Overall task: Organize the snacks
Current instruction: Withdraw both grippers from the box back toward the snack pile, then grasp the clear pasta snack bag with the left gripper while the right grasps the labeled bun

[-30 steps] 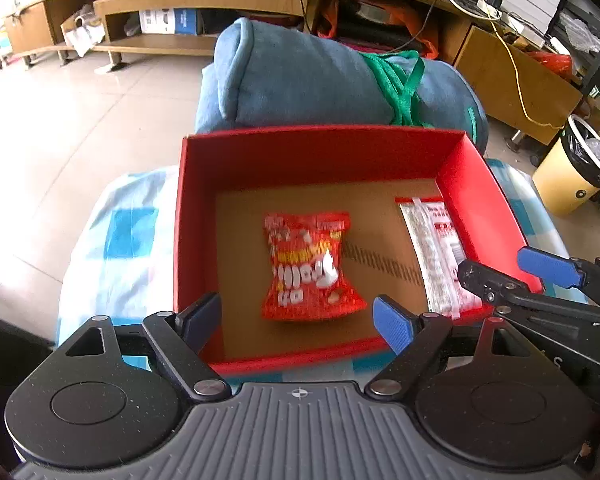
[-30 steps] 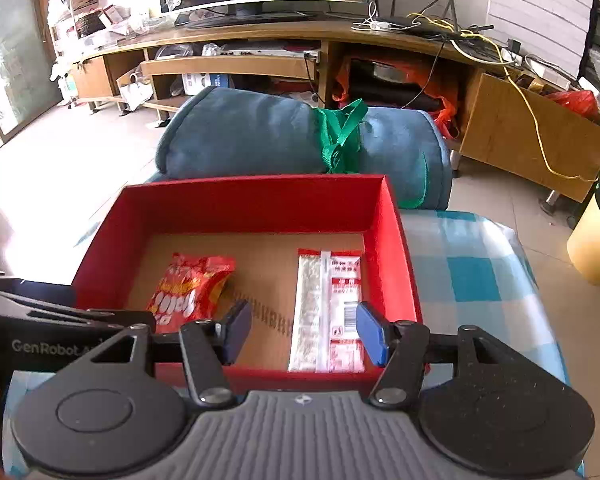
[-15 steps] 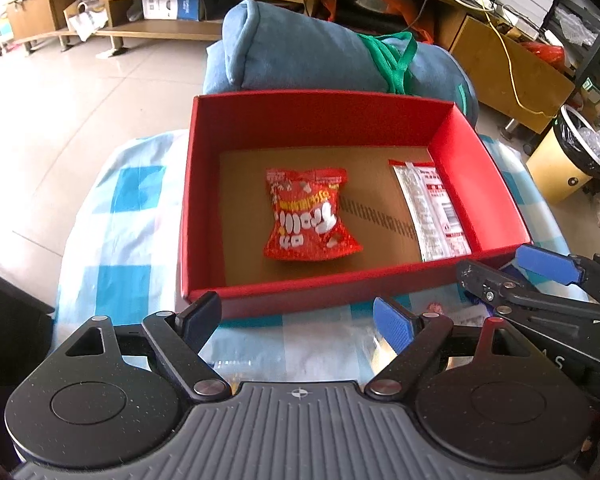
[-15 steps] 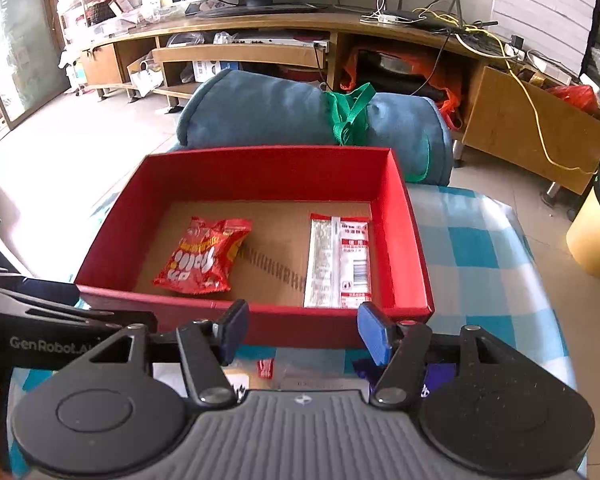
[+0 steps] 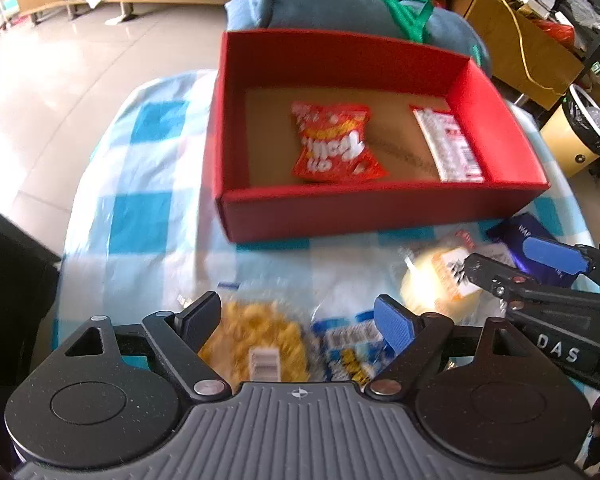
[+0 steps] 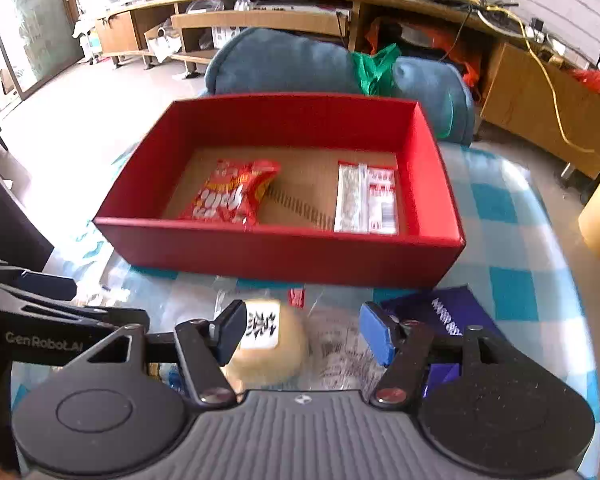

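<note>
Left wrist view: left tool (image 5: 298, 316) stands wide and empty over a clear bag of yellow puffed snacks (image 5: 256, 340); right tool (image 6: 302, 330), also empty, straddles a round pale bun in clear wrap (image 6: 268, 344), likely the next pick; red cardboard box (image 6: 284, 256) already holds a red crisp packet (image 6: 228, 196) and a white sachet (image 6: 366, 200); checked blue-and-white cloth (image 6: 512, 280) covers the table; cluttered wooden shelving (image 6: 260, 20) behind.

Blue rolled cushion (image 6: 284, 66), checked tablecloth (image 6: 512, 224), yellow bin (image 5: 572, 136), wooden shelving (image 6: 260, 20)
</note>
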`<state>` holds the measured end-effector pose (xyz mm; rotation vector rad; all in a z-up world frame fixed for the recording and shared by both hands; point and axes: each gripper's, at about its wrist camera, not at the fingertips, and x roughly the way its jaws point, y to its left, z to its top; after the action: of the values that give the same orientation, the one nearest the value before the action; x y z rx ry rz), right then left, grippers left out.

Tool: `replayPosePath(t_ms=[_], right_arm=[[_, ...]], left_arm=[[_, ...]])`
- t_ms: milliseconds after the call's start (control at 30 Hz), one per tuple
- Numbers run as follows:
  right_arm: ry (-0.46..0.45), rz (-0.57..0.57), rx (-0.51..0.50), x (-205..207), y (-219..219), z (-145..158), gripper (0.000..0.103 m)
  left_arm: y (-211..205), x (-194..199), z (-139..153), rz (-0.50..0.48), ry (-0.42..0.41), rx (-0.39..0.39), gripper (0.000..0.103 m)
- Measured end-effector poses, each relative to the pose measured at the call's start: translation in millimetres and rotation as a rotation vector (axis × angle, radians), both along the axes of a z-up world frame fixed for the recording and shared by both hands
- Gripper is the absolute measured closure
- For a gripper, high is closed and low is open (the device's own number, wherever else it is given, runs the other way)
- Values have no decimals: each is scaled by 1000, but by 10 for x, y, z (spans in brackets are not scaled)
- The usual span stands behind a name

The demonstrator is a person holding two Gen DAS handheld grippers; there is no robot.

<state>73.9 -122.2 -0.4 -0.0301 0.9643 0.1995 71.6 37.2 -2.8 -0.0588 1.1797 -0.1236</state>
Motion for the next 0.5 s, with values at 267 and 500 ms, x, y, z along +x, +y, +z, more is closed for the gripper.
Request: replayPosePath(t_ms=[267, 500], right_arm=[[27, 12, -1, -87, 27, -35, 44], [42, 9, 5, -86, 1, -53, 43]], left_arm=[[103, -147, -135, 26, 41, 12, 14], [169, -176, -209, 66, 52, 42, 9]])
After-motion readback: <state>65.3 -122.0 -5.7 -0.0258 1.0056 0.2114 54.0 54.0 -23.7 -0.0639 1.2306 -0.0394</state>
